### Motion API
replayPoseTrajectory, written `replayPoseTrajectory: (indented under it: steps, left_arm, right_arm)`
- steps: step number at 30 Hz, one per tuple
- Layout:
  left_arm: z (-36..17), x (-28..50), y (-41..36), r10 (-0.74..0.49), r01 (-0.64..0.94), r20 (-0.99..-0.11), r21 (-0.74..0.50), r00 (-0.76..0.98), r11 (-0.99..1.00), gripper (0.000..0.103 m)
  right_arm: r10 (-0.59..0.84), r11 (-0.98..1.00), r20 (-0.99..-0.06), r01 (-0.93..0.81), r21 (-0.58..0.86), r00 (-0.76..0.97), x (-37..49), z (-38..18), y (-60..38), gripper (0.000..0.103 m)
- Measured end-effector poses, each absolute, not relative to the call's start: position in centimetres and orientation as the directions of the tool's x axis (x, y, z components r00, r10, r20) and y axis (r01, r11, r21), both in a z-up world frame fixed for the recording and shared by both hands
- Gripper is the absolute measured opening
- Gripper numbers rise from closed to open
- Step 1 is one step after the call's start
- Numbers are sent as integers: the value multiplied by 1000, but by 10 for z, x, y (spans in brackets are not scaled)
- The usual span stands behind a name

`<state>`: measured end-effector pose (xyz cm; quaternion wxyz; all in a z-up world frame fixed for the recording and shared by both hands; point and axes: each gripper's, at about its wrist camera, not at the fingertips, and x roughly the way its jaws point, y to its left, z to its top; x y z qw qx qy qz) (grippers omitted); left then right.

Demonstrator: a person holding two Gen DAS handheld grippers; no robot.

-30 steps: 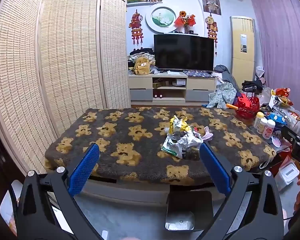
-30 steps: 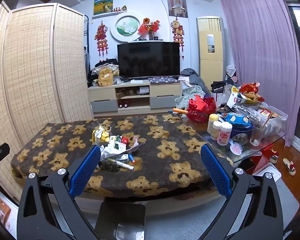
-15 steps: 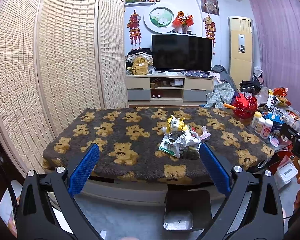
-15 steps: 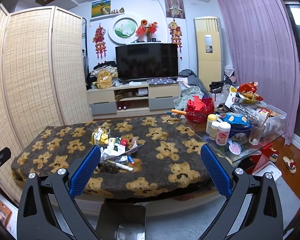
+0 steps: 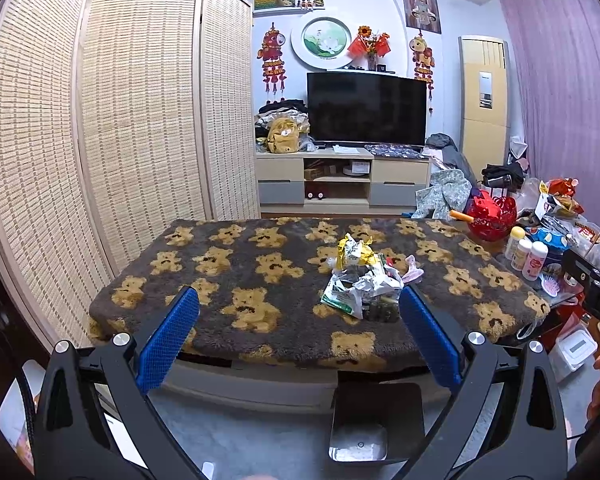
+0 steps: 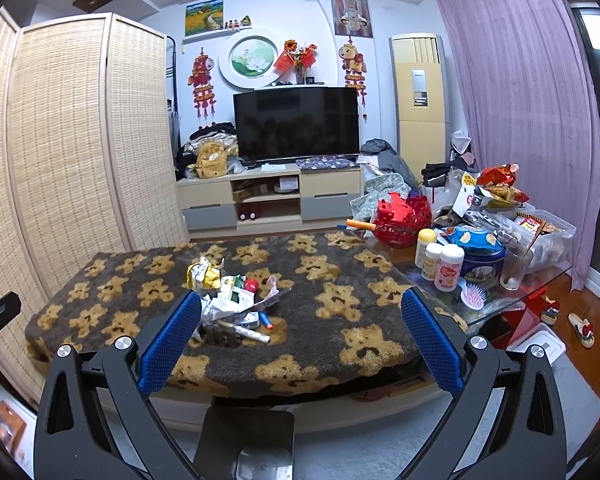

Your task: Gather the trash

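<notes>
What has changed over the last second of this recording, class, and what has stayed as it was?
Both grippers have drawn back a little from the table: in both views the bear-print blanket and trash pile sit slightly higher and farther off. Nothing was gripped or released. The left gripper and right gripper stay open and empty, the pile lies untouched, and the dark bin still stands on the floor below.

The left gripper's blue pad [image 6: 168,340] covers the near left edge of the trash pile [image 6: 236,304]. The bin [image 5: 376,420] under the table's front edge is partly hidden; its contents cannot be told.
</notes>
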<state>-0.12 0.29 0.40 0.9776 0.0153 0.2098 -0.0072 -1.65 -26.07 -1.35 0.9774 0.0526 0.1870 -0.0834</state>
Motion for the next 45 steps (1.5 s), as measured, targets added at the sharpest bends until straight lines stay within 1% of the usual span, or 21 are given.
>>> replayPoseTrajectory:
  steps: [34, 45]
  left_arm:
    - [4, -3, 2, -7, 22, -406, 31, 914, 999, 95]
    - [3, 6, 9, 0, 15, -422, 33, 907, 999, 95]
  right_arm:
    - [-136, 981, -378, 177, 75, 916, -16, -15, -261, 100]
    - [-136, 981, -396, 179, 72, 908, -12, -23, -261, 100]
